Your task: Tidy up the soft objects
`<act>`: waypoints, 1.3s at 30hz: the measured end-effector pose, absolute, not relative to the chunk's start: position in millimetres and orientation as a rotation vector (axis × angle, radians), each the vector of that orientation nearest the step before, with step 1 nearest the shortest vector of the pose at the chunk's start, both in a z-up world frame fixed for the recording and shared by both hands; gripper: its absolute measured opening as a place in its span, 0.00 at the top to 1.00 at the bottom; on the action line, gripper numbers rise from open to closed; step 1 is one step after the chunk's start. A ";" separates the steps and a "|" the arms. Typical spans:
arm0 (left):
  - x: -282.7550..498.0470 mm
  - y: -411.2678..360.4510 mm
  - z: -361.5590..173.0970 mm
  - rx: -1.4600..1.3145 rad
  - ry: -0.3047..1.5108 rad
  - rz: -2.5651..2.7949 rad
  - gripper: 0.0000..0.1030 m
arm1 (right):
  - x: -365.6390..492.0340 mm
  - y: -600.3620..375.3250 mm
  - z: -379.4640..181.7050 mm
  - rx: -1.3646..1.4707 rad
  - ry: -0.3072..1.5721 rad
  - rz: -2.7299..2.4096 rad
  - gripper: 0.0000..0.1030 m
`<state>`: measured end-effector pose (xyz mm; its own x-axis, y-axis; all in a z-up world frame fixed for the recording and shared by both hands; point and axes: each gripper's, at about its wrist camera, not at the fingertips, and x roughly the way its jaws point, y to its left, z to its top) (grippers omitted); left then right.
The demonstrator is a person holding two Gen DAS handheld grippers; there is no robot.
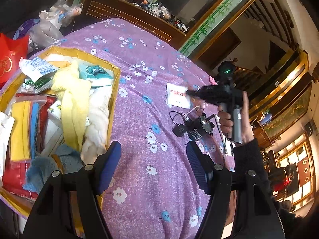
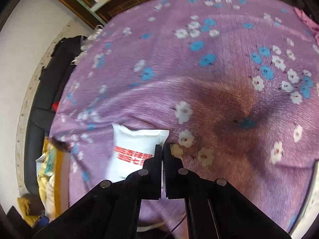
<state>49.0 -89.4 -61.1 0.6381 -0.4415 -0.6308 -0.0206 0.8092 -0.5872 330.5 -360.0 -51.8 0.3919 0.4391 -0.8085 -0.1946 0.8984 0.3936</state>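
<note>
Pinching white packet (image 2: 135, 149) edge, right claw (image 2: 163, 149) clenched (long axis up-frame); left claw (image 1: 153, 167) released.

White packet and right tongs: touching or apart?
Touching. The right wrist view shows the right tongs shut on the white packet's edge, white showing between them.

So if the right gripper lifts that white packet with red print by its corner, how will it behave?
Probably floppy: the white packet looks like a soft, pillowy pouch on the purple sheet, so it should sag from the right gripper, which pinches only an edge. Likely light. Its smooth skin might slip.
</note>
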 end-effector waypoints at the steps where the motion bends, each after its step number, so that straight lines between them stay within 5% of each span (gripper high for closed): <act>1: 47.6 -90.0 -60.8 -0.602 0.854 -0.259 0.35 | 320.0 -355.3 -39.8 0.238 1.065 0.415 1.00; 8: 39.7 -91.1 -60.8 -0.638 0.852 -0.269 0.35 | 221.2 -304.1 33.0 0.136 0.842 0.566 1.00; 18: 27.4 -72.6 -73.7 -0.816 0.792 -0.370 0.35 | 114.7 -264.9 6.0 0.241 0.846 0.876 1.00; 26: 8.2 -53.2 -84.9 -0.943 0.786 -0.480 0.37 | 117.7 -241.9 -51.7 0.365 0.967 1.001 1.00; 39: -40.6 27.5 -72.6 -0.910 0.630 -0.194 0.37 | 145.8 -117.2 -36.2 0.305 0.930 1.067 0.99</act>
<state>-40.6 27.5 -72.6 0.8046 -0.4133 -0.4264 -0.1023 0.6108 -0.7851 145.8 -117.2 -36.2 0.1613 0.8500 -0.5015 -0.6127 0.4846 0.6243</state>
